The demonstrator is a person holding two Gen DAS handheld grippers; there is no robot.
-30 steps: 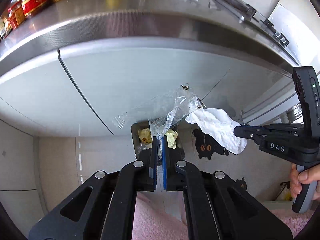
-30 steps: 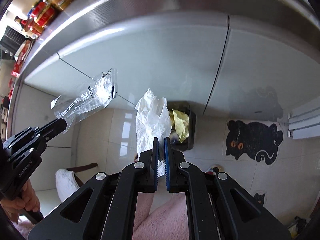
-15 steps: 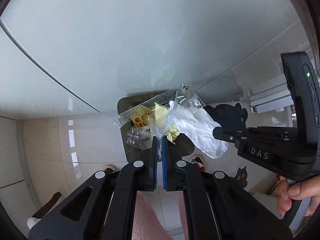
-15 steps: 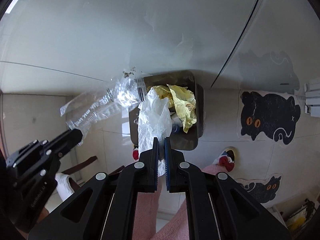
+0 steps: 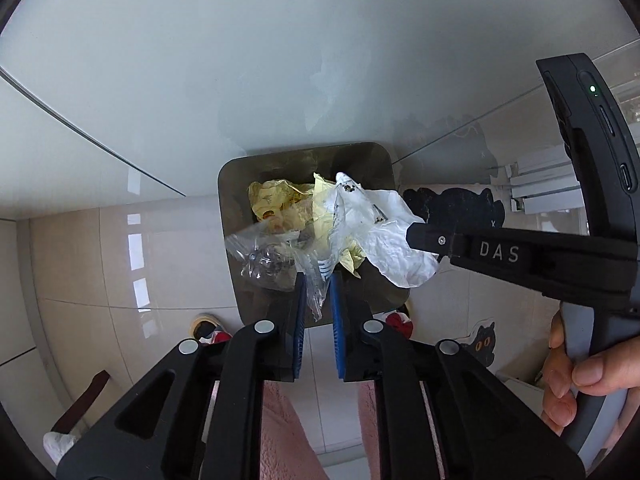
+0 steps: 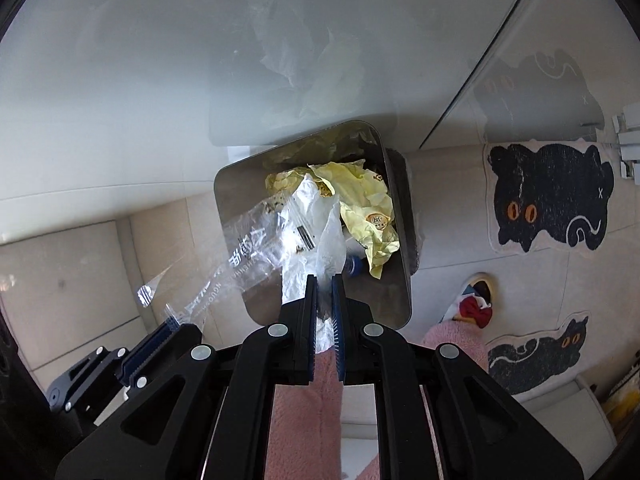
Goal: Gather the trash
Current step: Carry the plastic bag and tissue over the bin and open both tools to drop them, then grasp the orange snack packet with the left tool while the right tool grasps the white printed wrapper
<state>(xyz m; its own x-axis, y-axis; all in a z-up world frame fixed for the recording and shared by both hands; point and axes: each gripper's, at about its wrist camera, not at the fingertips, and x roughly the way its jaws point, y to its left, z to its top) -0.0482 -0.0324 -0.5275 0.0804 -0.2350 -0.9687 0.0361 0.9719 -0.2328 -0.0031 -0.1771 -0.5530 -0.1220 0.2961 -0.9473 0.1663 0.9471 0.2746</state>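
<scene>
Your left claw [image 5: 317, 284] points down over the bin [image 5: 230, 216], parted around the clear bag [image 5: 276, 256]; your right claw [image 6: 324, 286] pinches the tissue [image 6: 304, 216] above it.

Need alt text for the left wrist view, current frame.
Left gripper, its jaws slightly parted, has a clear plastic bag between them above an open bin of yellow wrappers. From the right, the right gripper holds a crumpled white tissue over the bin. Tiled floor and a black cat mat lie below.

Bright daylight, glossy glare, fisheye-warped dark edges.
</scene>
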